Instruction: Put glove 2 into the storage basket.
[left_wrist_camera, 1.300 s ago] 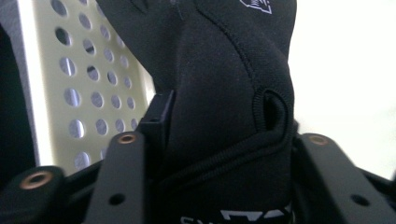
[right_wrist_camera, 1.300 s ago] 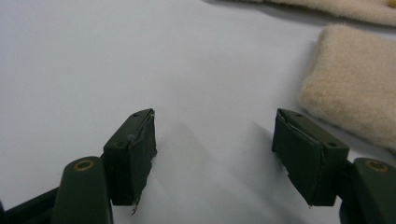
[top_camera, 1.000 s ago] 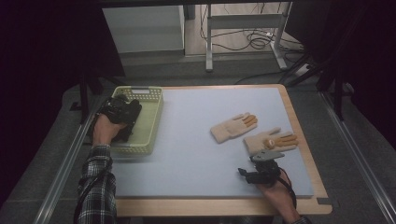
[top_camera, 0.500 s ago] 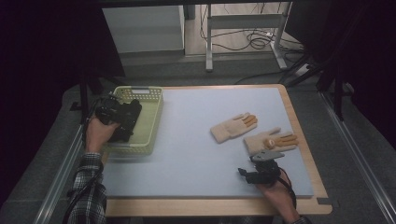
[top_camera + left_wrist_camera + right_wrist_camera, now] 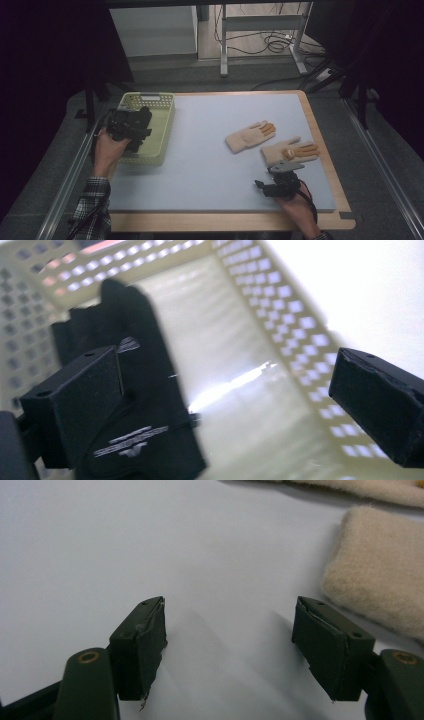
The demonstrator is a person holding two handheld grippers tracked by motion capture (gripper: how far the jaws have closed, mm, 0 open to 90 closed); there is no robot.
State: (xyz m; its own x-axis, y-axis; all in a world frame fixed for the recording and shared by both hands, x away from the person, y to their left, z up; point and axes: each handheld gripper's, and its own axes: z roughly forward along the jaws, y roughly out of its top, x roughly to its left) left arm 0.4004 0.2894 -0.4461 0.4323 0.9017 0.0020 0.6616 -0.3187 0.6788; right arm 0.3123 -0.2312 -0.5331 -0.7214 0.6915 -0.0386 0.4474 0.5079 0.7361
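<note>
my left claw [image 5: 220,405] has just spread its jaws, released the black glove [image 5: 135,390] into the yellow basket [image 5: 162,125] at nine o'clock and pulled back, so next come the tan gloves [image 5: 250,136] by my idle, open right claw [image 5: 240,645].

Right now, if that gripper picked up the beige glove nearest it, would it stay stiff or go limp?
Probably limp: the nearer beige glove lies flat on the table like soft fabric. Its fuzzy surface, seen in the right gripper view, should resist slipping. It looks light, so a push may bunch it up.
</note>
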